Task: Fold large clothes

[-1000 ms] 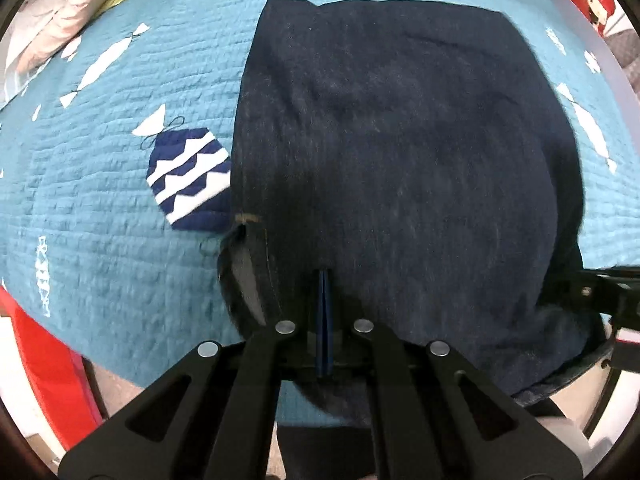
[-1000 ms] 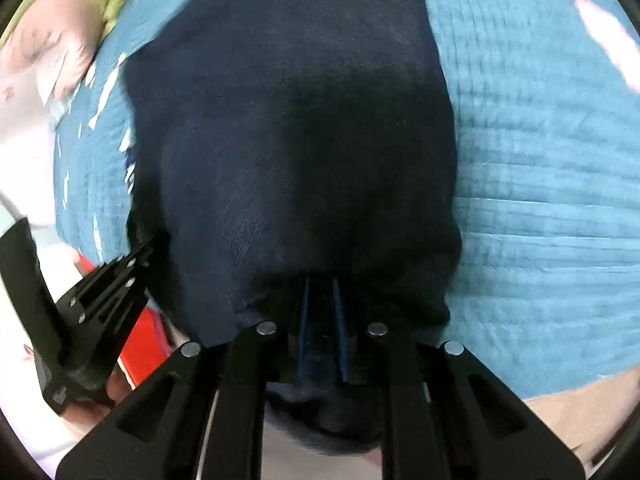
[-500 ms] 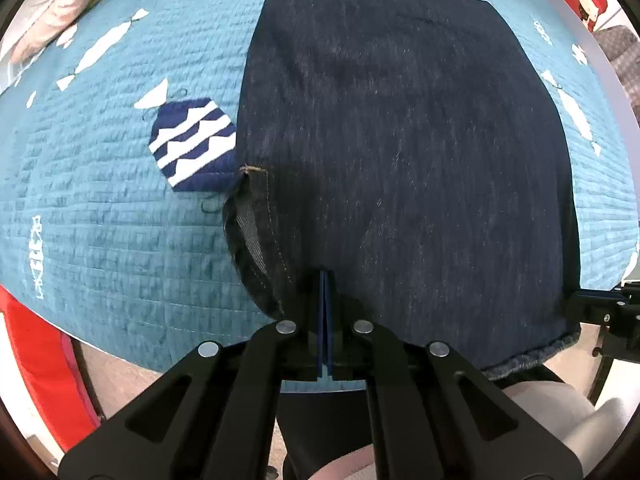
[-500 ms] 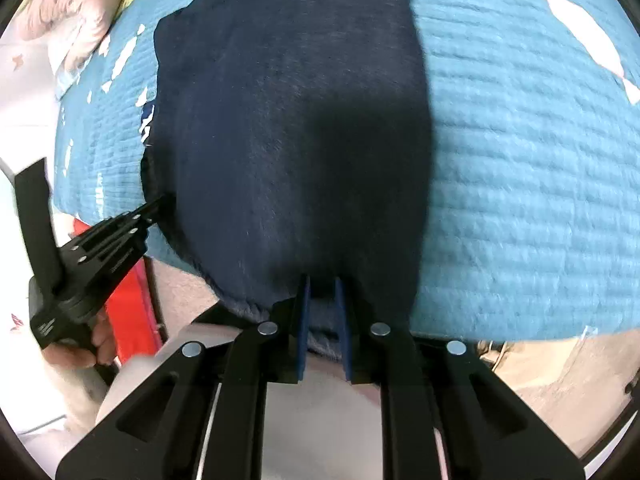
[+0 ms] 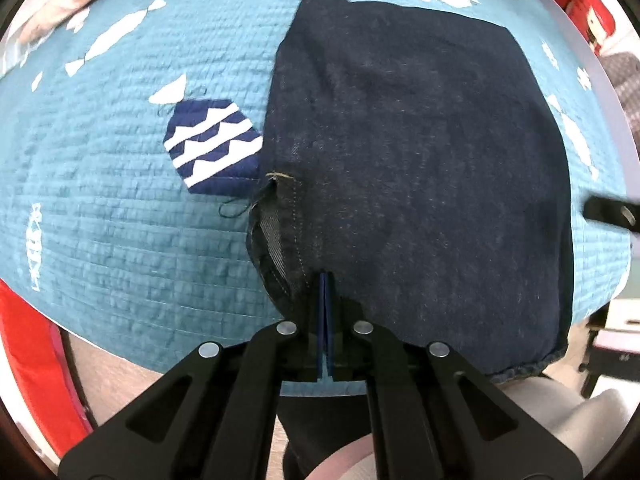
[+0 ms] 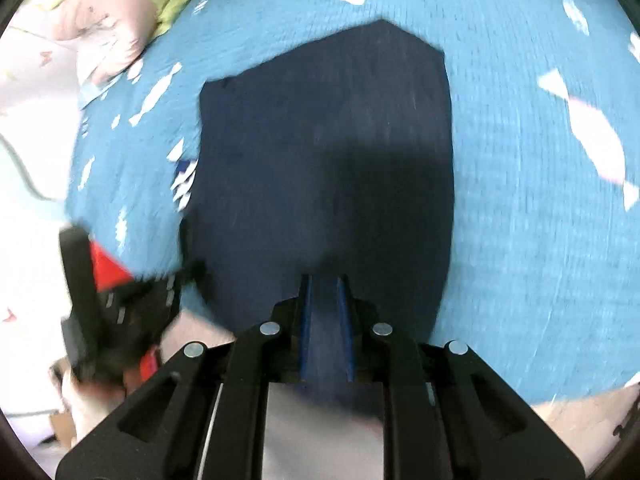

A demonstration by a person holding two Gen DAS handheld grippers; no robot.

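Denim garment, folded dark, lies flat on the teal quilt. Our left gripper pinches its near edge, blades pressed together; our right gripper hovers spread over its hem.

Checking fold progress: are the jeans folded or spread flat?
Folded: the jeans form a short doubled rectangle on the quilt, no legs showing.

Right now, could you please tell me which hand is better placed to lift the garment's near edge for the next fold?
Left, probably: the left fingers are shut on the dark garment's near edge, while the right fingers stand apart in a blurred view.
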